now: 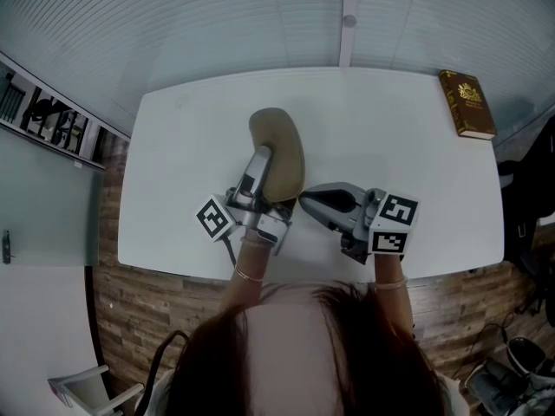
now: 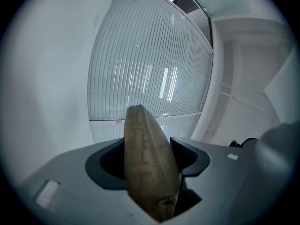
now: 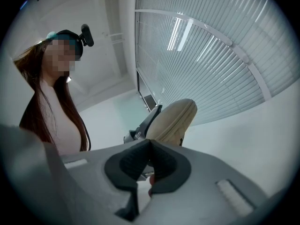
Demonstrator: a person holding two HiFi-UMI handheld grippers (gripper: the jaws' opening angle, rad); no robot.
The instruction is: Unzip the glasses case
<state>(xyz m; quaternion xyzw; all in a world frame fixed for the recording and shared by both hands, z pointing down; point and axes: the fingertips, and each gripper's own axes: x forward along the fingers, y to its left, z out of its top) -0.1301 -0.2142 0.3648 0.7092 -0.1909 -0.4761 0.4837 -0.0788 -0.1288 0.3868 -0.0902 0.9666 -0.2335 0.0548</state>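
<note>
A tan fabric glasses case (image 1: 279, 150) is held lifted over the white table (image 1: 390, 128), its far end tilted up. My left gripper (image 1: 270, 176) is shut on its near half; in the left gripper view the case (image 2: 147, 163) stands edge-on between the jaws, pressed from both sides. My right gripper (image 1: 305, 199) comes in from the right to the case's near end, jaws together. In the right gripper view a small reddish bit, seemingly the zipper pull (image 3: 150, 179), sits pinched between the pads (image 3: 136, 161), with the case (image 3: 173, 118) and the left gripper (image 3: 147, 121) just beyond.
A brown book (image 1: 466, 102) lies at the table's far right corner. A ribbed white wall stands behind the table, and a shelf (image 1: 52, 115) is at the left. The person's head and hair fill the bottom of the head view.
</note>
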